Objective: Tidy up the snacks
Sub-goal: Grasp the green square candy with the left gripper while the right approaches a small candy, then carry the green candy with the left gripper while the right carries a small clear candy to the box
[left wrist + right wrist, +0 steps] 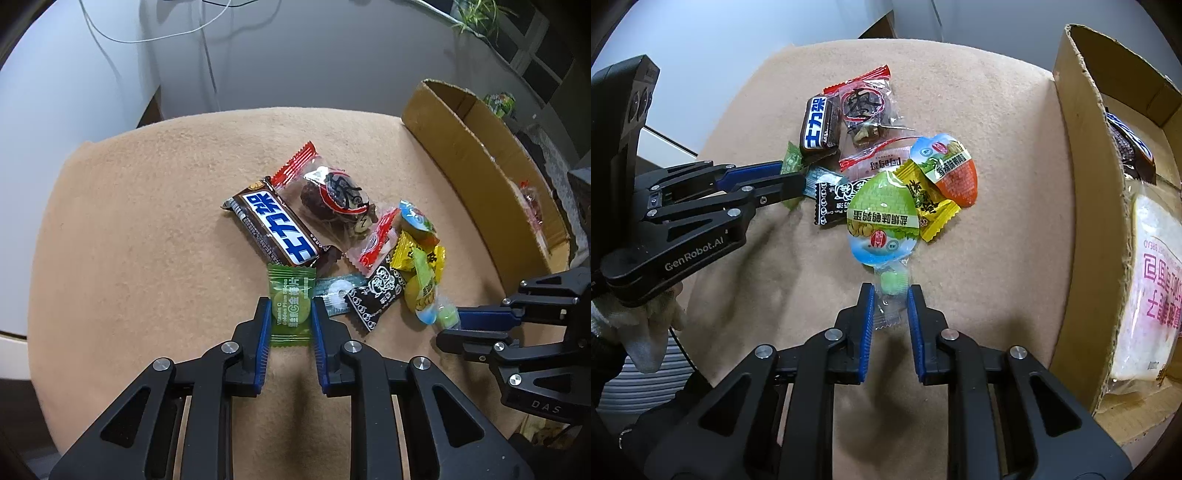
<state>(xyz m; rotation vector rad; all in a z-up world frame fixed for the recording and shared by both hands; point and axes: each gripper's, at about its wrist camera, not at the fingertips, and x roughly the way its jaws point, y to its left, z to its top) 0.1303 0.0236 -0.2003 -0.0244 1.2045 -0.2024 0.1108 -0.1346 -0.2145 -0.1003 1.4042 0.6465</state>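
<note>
The left claw (290,314) is drawn in narrow, its blue ribbed pads pressed against the two long edges of a flat green translucent plum-slice candy wrapper (291,304), which lies on the tan felt-covered tabletop (147,258). The right claw (891,297) is equally narrow, its pads pinching the clear crinkled wrapper of a small pale-green cube candy (894,282).

The green wrapper sits at the 6 o'clock edge of the snack pile in the left wrist view, its far end touching a brown chocolate bar with a blue-and-white label (275,227) at 12 o'clock from it. Just beside it at 3 o'clock are a light-blue mint wrapper (338,293) and a black patterned sachet (376,295).

In the right wrist view, the cube candy lies at the pile's 6 o'clock edge, touching a green egg-shaped foil packet (882,218) above it. An orange egg-shaped packet (951,170) and a yellow wrapper (929,206) are at about 1 o'clock. An open brown cardboard box (1078,184) stands at 3 o'clock, holding a bagged bread slice (1148,291).
</note>
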